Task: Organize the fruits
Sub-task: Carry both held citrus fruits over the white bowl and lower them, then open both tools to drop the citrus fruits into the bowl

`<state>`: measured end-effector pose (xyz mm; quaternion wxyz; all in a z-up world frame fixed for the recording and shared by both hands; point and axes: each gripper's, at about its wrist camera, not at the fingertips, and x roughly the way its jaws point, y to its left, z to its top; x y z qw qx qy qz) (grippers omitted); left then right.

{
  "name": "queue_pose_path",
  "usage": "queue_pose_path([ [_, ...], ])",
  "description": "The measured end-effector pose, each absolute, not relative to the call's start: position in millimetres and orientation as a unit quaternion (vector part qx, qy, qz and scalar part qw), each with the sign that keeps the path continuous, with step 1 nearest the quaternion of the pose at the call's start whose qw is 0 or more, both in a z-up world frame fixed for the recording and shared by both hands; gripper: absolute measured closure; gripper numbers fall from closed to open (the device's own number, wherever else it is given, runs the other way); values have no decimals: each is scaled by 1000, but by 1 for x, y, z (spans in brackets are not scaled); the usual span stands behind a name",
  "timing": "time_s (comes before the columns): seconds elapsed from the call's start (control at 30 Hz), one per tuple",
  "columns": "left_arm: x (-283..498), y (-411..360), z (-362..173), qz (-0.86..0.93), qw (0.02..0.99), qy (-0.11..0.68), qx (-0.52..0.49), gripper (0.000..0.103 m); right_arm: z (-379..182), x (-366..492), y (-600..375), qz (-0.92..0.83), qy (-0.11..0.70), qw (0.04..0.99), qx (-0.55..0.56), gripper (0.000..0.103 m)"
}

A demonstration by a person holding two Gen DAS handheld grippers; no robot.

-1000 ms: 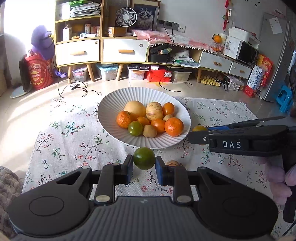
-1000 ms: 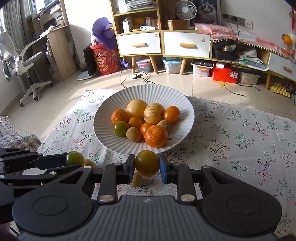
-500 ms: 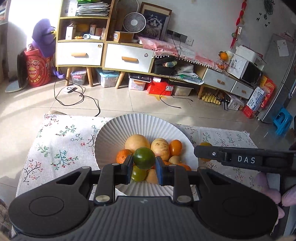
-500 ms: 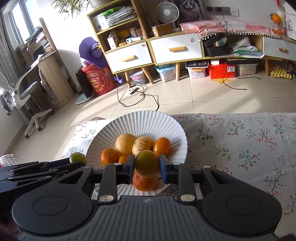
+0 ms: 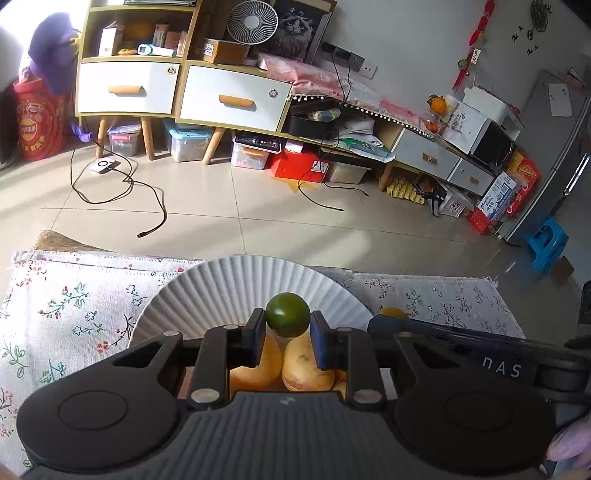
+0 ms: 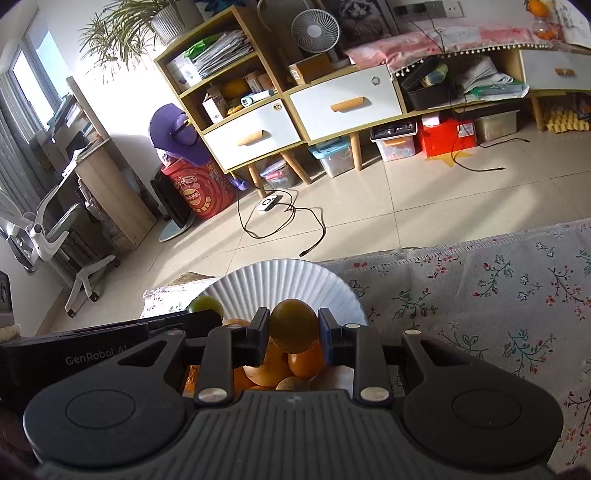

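**A lived-in home, most likely the living room**

A long wooden sideboard [image 5: 177, 85] with white drawers runs along the wall, its shelves stacked with papers and small boxes. On top stand a desk fan [image 5: 252, 23] and a framed cat picture [image 5: 295, 27]. Plastic storage bins [image 5: 186, 144] sit beneath it on a tiled floor [image 5: 258, 221], where a charger cable [image 5: 122, 184] trails. A floral cloth [image 6: 498, 280] covers the worktop. To one side are an office chair [image 6: 40, 221], a desk and a potted plant [image 6: 147, 22]; the tall grey unit [image 5: 554, 155] at the far right may be a fridge.
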<state>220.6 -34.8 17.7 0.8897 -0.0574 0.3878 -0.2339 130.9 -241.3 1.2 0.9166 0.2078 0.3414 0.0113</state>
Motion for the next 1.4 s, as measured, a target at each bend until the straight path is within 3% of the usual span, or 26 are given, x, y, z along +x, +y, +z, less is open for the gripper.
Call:
queue_pose_path([
  [0.77,255,-50,0,-227,877,423,-29,88,-17,149,-254,21,344,910,232,75],
  [0.93,250,-49,3,-227,881,414,-30,77,-12,145,-255,19,345,909,235,65],
  [1.1,239,-46,9,-222,887,403,-21,57,-5,139,-252,9,355,908,222,57],
  [1.3,221,-44,22,-205,899,386,1,39,14,119,-249,-13,358,916,180,33],
  [1.4,206,-41,27,-191,907,375,12,28,20,110,-247,-33,364,915,169,31],
])
